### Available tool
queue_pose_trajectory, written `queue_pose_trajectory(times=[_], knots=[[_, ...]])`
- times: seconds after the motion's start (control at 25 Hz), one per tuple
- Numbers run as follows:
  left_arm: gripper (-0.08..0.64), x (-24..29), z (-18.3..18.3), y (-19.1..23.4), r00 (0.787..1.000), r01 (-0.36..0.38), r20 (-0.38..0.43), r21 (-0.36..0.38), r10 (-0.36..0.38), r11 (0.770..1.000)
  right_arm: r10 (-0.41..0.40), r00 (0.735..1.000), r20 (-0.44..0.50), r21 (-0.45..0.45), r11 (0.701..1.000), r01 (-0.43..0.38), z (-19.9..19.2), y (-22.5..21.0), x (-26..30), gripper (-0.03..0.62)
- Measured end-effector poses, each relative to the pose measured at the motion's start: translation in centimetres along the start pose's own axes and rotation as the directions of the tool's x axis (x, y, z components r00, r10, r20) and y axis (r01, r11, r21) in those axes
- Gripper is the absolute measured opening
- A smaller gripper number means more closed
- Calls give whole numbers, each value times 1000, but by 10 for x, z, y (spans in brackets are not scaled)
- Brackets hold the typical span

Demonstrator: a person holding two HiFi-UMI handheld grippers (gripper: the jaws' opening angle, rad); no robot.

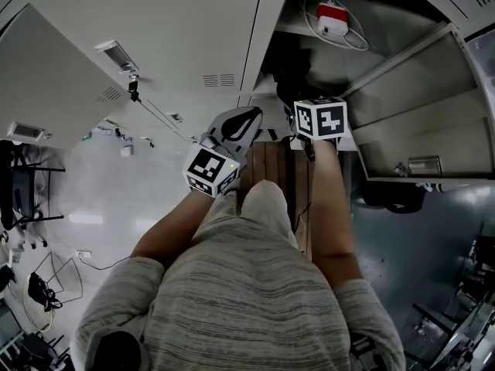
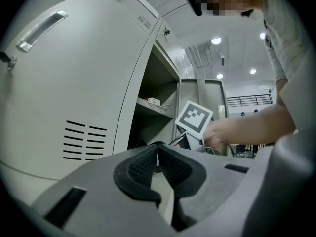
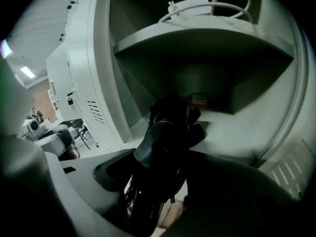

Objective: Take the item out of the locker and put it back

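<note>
1. Right claw (image 3: 165,154), right gripper view: stands spread wide and straddles a crumpled black leathery item (image 3: 168,125), upright between the jaws. Contact between pads and item: not readable. Points down into the lower compartment of an open pale grey metal locker (image 3: 106,58), just under a grey metal shelf (image 3: 197,38). Item at the mouth of that compartment, upper end over the compartment floor, lower end lost in shadow between the jaws. On the shelf, a white block with a looped white cable (image 3: 192,6). At the back of the lower compartment, a small red-topped object (image 3: 199,100), too small to identify.

2. Left claw (image 2: 158,149), left gripper view: sits fully closed, ribbed black pads pressed together, nothing between them. Points level alongside a closed grey locker door with black vent slots (image 2: 81,139) and a silver bar handle (image 2: 42,28). Beyond the closed jaws, shows the open compartment, the right claw's black-and-white marker cube (image 2: 194,117) and the bare hand (image 2: 219,135) carrying it.

3. Head view: shows both claws held out ahead of a grey striped shirt (image 1: 255,284). Left claw outside the locker, just beside the compartment's left edge. Right claw at the compartment's mouth, below the shelf. Item visible only as a dark mass in the shadow ahead of the right claw. Brown wooden planks (image 1: 278,168) below, between the two forearms.
</note>
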State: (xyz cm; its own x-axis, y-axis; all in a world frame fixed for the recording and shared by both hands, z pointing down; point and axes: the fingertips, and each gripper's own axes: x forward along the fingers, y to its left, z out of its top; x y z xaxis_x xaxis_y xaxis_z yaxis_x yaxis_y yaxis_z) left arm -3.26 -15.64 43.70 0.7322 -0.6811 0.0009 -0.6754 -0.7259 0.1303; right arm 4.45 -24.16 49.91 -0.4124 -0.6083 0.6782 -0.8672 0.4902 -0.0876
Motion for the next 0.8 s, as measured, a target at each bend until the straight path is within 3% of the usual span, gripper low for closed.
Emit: queue_pose_trajectory(times=[0.36, 0.64, 0.8], knots=[[18, 0, -2, 3, 1000, -2, -3, -8, 2, 1000, -2, 989, -145, 2, 1000, 3, -5, -6, 16, 279], [18, 4, 0, -1, 1000, 8, -2, 1, -8, 1000, -6, 1000, 13, 13, 1000, 5, -4, -5, 15, 281], [18, 5, 0, -4, 1000, 11, -4, -1, -11, 1000, -61, 997, 51, -14, 998, 61, -3, -5, 14, 279]])
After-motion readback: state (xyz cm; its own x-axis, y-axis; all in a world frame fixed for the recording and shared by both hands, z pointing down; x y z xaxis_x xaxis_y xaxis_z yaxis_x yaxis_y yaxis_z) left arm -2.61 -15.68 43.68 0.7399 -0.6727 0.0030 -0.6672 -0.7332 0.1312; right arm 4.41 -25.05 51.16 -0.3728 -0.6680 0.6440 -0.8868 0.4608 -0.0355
